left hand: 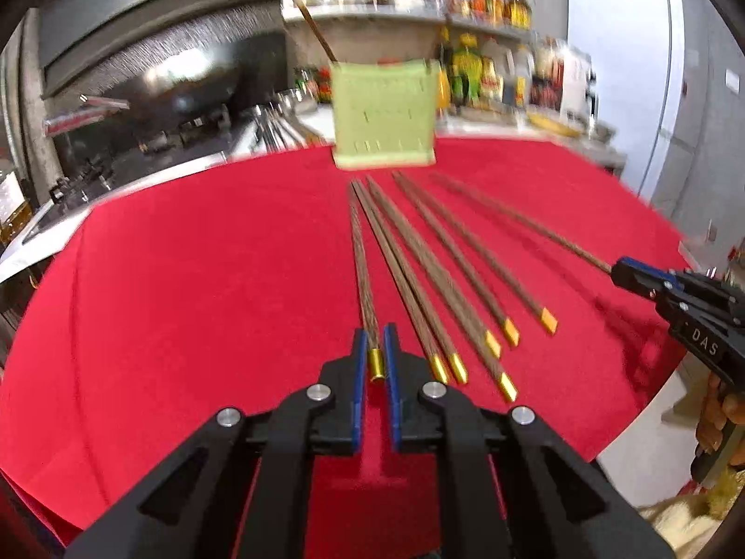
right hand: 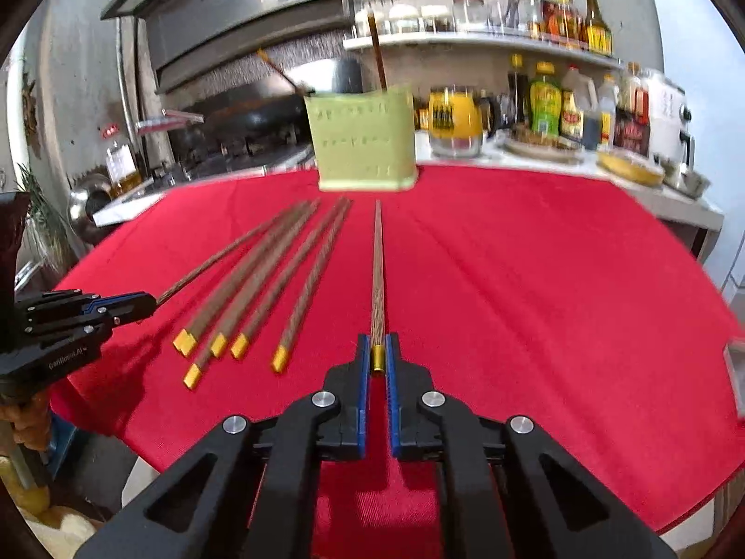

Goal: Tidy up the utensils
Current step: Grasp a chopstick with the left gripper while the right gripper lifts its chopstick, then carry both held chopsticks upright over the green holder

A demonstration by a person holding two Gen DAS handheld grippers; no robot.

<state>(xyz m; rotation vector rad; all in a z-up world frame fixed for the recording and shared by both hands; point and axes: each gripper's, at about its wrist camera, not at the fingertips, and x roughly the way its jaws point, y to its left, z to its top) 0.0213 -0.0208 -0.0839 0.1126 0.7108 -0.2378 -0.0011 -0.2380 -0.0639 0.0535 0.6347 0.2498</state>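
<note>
— Gripping anything with your left gripper (left hand: 376, 349)?
— Yes, your fingers pinch one chopstick (left hand: 361, 270) at its gold cap; its length runs straight ahead toward the green holder (left hand: 385, 114).
— And your right gripper (right hand: 378, 354)?
— Clamped likewise on another chopstick (right hand: 378, 270), tip pointing forward beyond your fingers.

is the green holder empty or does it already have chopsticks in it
Not empty. The green holder stands upright with two chopsticks sticking out of its top, one straight up, one leaning left.

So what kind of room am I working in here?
Most likely a home kitchen. Sauce and oil bottles crowd a counter and a shelf behind the red-clothed table, a wok sits on a stove under a range hood.
</note>
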